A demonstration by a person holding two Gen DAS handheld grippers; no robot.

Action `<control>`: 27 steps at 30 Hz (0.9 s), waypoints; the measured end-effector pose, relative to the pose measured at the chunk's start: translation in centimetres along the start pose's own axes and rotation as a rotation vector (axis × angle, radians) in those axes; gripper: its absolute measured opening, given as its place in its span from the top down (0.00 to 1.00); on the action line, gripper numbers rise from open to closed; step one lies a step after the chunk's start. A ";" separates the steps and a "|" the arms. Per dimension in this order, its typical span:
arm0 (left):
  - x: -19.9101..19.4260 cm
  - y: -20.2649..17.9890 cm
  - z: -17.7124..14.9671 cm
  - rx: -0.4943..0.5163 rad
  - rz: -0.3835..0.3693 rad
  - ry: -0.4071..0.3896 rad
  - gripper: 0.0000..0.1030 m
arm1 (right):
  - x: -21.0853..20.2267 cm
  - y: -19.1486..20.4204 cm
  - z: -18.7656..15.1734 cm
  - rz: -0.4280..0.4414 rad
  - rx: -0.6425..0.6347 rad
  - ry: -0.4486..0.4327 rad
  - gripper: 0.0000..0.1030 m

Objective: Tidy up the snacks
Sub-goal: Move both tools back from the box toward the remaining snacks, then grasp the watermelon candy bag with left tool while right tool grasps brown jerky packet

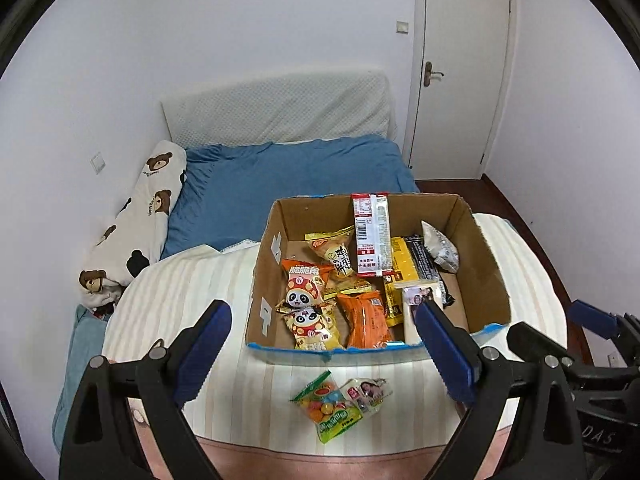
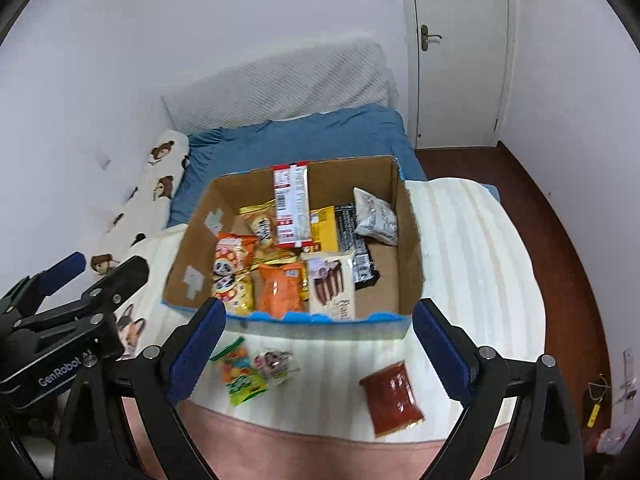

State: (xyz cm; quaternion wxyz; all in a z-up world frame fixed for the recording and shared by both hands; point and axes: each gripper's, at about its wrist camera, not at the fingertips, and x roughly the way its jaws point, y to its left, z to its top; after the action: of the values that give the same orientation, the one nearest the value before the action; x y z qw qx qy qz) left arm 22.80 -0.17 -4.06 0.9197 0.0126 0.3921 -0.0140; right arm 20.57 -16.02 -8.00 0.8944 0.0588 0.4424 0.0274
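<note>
A cardboard box (image 1: 486, 256) with a blue-taped front rim sits on a striped white blanket and holds several snack packs; it also shows in the right wrist view (image 2: 408, 240). In front of it lie a green candy bag (image 1: 328, 408) and a small clear packet (image 1: 366, 392), seen again as the candy bag (image 2: 240, 372) and packet (image 2: 276, 364). A red-orange pack (image 2: 392, 398) lies to their right. My left gripper (image 1: 324, 348) is open and empty above the candy bag. My right gripper (image 2: 320, 344) is open and empty, just in front of the box.
The striped blanket (image 1: 192, 292) covers the near part of a bed with a blue sheet (image 1: 288, 176). A bear-print pillow (image 1: 136, 224) lies along the left wall. A white door (image 1: 460, 72) and dark wood floor (image 2: 560, 240) are to the right.
</note>
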 end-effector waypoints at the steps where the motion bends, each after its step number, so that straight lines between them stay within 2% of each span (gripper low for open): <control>1: -0.3 0.1 -0.2 -0.001 -0.003 0.001 0.08 | -0.4 -0.1 -0.5 0.009 0.007 0.005 0.06; 5: -1.1 0.3 -2.2 -0.003 -0.017 0.027 0.08 | -0.2 -1.1 -2.7 0.032 0.049 0.059 0.06; 9: 0.5 0.3 -6.1 0.044 0.011 0.118 0.08 | 2.0 -3.7 -5.9 0.034 0.133 0.162 0.06; 12: 3.8 0.0 -8.9 0.105 0.039 0.230 0.08 | 4.6 -6.4 -8.7 0.012 0.213 0.247 0.06; 15: 9.1 0.1 -11.9 0.128 0.016 0.427 0.08 | 6.8 -8.2 -10.4 -0.014 0.247 0.305 0.06; 16: 10.1 0.2 -12.5 0.117 -0.001 0.467 0.08 | 7.8 -8.8 -10.9 -0.026 0.246 0.328 0.06; 19: 14.0 1.3 -14.4 -0.016 -0.089 0.608 0.08 | 9.9 -10.1 -11.6 -0.043 0.252 0.356 0.06; 22: 16.7 2.4 -15.0 -0.181 -0.173 0.687 0.08 | 11.3 -10.7 -11.6 -0.054 0.245 0.377 0.06; 25: 19.1 3.1 -15.2 -0.333 -0.222 0.719 0.08 | 12.5 -10.6 -11.0 -0.057 0.212 0.377 0.06; 27: 20.4 3.2 -15.0 -0.395 -0.228 0.714 0.08 | 13.4 -10.3 -10.5 -0.073 0.160 0.387 0.06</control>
State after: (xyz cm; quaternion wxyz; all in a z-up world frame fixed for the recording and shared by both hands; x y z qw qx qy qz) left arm 26.22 3.18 -29.10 0.7035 -0.2034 0.6800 -0.0351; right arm 20.35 -24.02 -26.24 0.7855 0.1075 0.6087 -0.0293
